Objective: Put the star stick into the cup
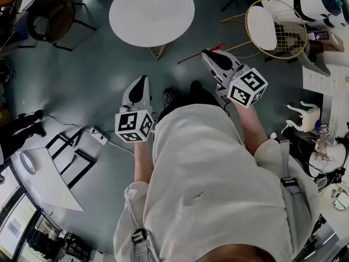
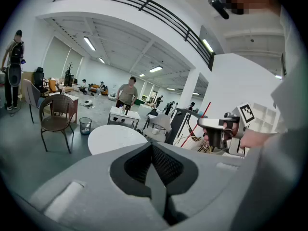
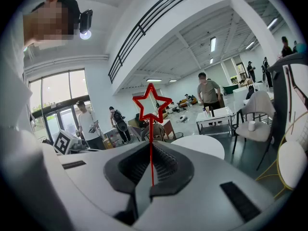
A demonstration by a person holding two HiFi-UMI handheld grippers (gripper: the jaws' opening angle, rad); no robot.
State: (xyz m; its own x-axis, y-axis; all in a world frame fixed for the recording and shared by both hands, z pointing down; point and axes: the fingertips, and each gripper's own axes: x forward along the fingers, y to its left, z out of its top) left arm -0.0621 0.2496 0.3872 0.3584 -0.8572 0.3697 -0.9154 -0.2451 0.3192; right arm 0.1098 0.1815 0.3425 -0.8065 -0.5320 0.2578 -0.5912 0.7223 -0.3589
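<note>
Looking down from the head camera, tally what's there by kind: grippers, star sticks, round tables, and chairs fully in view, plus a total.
Grippers: 2, left gripper and right gripper
Star stick: 1
Round white table: 1
Chairs: 2, brown wicker chair and yellow wire chair
Total: 6

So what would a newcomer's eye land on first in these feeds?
The red star stick comes first: it stands up out of the shut right gripper, its outlined star bright against the pale background in the right gripper view. Next is the white round table on the dark floor ahead of both grippers in the head view. The left gripper is shut and empty.
</note>
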